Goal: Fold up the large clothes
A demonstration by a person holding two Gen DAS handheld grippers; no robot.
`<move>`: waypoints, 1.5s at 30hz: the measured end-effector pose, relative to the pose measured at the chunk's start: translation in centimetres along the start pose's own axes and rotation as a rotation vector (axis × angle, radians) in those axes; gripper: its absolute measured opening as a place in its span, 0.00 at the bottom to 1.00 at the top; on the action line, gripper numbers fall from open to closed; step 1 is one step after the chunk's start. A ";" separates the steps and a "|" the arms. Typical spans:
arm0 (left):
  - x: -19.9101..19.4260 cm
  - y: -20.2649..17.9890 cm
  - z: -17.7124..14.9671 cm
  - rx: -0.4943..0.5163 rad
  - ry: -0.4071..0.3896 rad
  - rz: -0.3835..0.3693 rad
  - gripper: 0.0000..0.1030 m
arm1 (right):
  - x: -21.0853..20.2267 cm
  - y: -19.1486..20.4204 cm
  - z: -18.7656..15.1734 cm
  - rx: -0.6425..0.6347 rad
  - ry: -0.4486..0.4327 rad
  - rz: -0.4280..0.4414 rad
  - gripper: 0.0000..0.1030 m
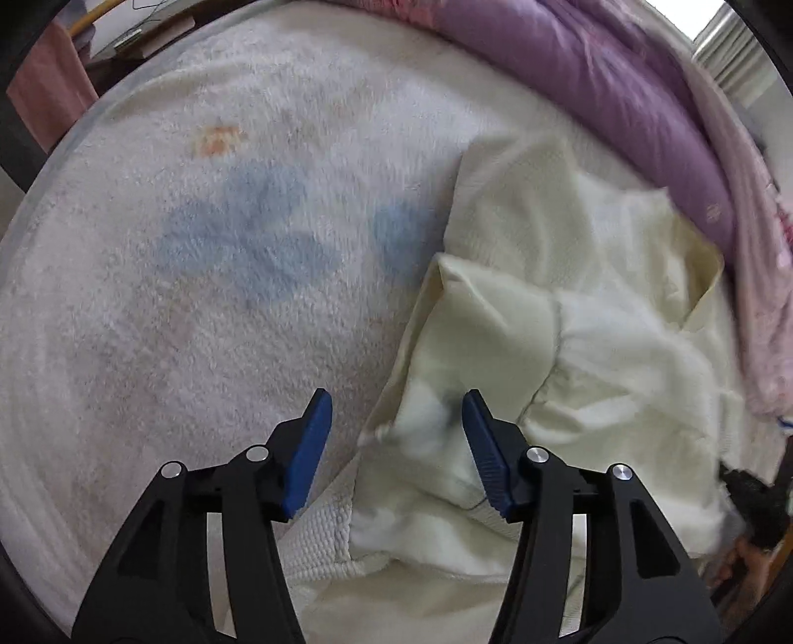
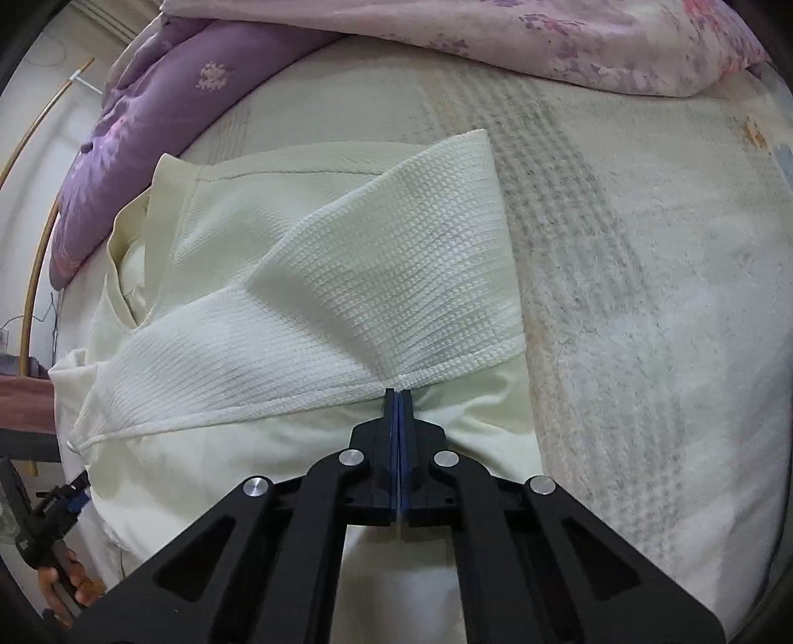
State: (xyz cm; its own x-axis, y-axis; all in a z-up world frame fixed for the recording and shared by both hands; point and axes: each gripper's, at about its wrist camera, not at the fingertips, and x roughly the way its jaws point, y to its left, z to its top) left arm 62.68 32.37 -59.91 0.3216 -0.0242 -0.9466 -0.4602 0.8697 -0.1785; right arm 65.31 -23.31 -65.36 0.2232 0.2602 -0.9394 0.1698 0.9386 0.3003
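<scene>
R gripper (image 2: 398, 396) pinches cream garment (image 2: 317, 277) hem; L gripper (image 1: 396, 411) open above it; purple quilt (image 2: 148, 129) behind.

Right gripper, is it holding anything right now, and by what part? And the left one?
The right gripper is shut on the cream garment, pinching its stitched hem edge. The left gripper is open above the cloth, holding nothing.

Here's the bed (image 1: 148, 307), covered by a fuzzy white blanket (image 2: 669, 347) with faded blue and orange patches. Spread across it lies the cream garment (image 2: 307, 277), one waffle-textured panel turned over its smoother part. Along the far edge, a purple quilt (image 2: 163, 114) bunches up, and beside it a pink floral cover (image 2: 495, 34) rests on the blanket too.
</scene>
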 end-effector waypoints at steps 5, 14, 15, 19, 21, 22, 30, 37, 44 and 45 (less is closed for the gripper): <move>-2.7 -1.1 3.0 0.012 -0.053 -0.127 0.54 | -2.7 1.6 1.1 -0.075 -0.060 0.056 0.07; 5.3 -7.9 9.1 0.130 0.034 -0.096 0.53 | 0.7 1.4 3.2 -0.079 -0.005 0.060 0.00; 7.2 -7.1 9.9 0.101 0.068 -0.068 0.42 | 1.2 0.9 3.2 -0.062 -0.003 0.065 0.00; 8.6 -5.0 11.2 0.025 0.105 -0.103 0.28 | 1.5 0.1 3.4 -0.036 -0.008 0.082 0.00; 7.8 -5.0 11.3 0.049 0.114 -0.119 0.32 | 1.4 -0.1 3.5 -0.028 -0.002 0.091 0.04; 6.9 -5.0 11.4 0.055 0.107 -0.139 0.36 | 1.1 -0.1 3.7 -0.021 0.004 0.101 0.04; 3.3 -4.6 14.1 0.081 -0.056 -0.034 0.86 | -3.2 -2.2 7.6 0.064 -0.138 -0.021 0.64; 10.5 -6.2 14.6 0.124 0.095 0.103 0.86 | 1.1 -4.2 9.6 0.134 -0.089 0.059 0.62; 7.4 -8.4 13.2 0.263 -0.020 0.080 0.08 | -1.8 -4.2 8.2 0.045 -0.171 0.122 0.11; 5.9 -8.3 12.8 0.278 -0.056 0.069 0.08 | -3.0 -3.8 7.7 0.024 -0.203 0.121 0.10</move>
State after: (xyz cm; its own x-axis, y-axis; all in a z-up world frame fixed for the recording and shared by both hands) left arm 79.03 31.29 -60.58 0.3461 0.0604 -0.9363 -0.2402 0.9704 -0.0262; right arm 71.41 -29.38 -62.38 0.4311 0.3169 -0.8448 0.1525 0.8972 0.4144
